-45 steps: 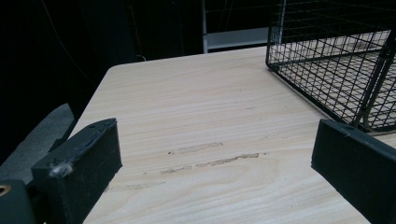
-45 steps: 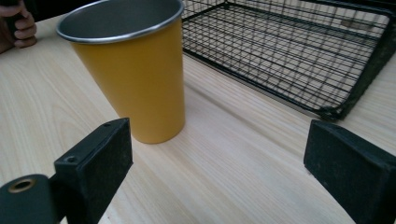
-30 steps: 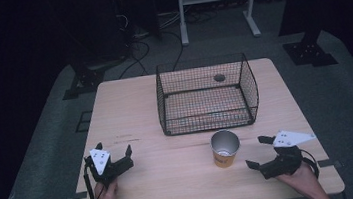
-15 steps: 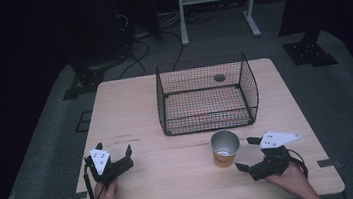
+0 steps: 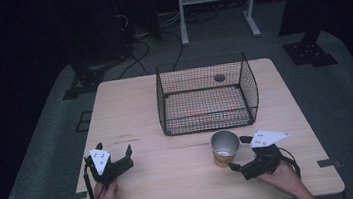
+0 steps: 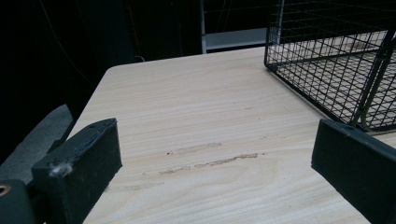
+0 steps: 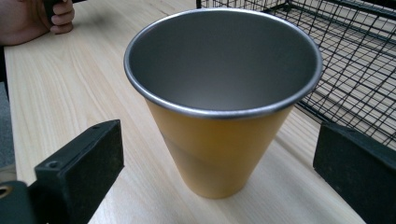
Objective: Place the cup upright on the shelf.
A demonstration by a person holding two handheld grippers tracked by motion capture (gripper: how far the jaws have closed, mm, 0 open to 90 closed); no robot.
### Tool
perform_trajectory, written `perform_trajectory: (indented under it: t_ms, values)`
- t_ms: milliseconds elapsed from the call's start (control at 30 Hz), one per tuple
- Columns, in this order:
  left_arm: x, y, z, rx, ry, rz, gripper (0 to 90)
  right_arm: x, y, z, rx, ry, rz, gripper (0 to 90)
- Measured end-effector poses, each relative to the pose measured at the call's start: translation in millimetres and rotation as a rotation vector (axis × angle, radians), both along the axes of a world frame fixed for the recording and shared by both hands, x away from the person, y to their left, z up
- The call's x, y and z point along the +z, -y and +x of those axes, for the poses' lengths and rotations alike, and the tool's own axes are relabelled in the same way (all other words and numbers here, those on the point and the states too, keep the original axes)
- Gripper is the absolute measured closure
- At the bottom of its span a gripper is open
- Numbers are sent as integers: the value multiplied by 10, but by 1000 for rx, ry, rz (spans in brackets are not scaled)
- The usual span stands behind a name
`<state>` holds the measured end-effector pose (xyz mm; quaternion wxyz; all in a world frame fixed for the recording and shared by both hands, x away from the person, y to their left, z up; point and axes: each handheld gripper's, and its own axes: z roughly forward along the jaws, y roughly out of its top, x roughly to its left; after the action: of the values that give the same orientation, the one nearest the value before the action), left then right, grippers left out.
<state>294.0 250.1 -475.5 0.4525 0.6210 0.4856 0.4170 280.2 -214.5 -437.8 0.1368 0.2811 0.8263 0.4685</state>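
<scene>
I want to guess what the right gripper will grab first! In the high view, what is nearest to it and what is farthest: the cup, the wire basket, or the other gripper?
From the right gripper:
1. The cup, just ahead of its open jaws.
2. The wire basket, behind the cup, mid-table.
3. The left gripper, far across at the table's left side.

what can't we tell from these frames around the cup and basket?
- Cup: its floor lies in shadow in the right gripper view, and in the high view it is too small, so contents are unclear.
- Right gripper: in the high view its white plate covers the body.
- Dark round spot behind the wire basket: too small to identify.
- Left gripper: jaw bases cut off by the bottom edge.
</scene>
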Motion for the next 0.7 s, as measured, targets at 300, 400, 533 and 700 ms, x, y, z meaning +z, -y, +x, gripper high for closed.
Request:
perform_trajectory:
  t_ms: [300,400,533,700]
  values:
    - [0,0,0,0,0,1,8,-21,-88,66,2,-5,0,12]
    - [0,-1,0,-1,0,1,8,-15,-123,82,4,1,-11,13]
    - [0,0,-1,-1,0,2,8,-2,-166,114,6,6,-11,13]
    - [0,0,-1,-2,0,2,8,10,-222,169,12,11,-28,13]
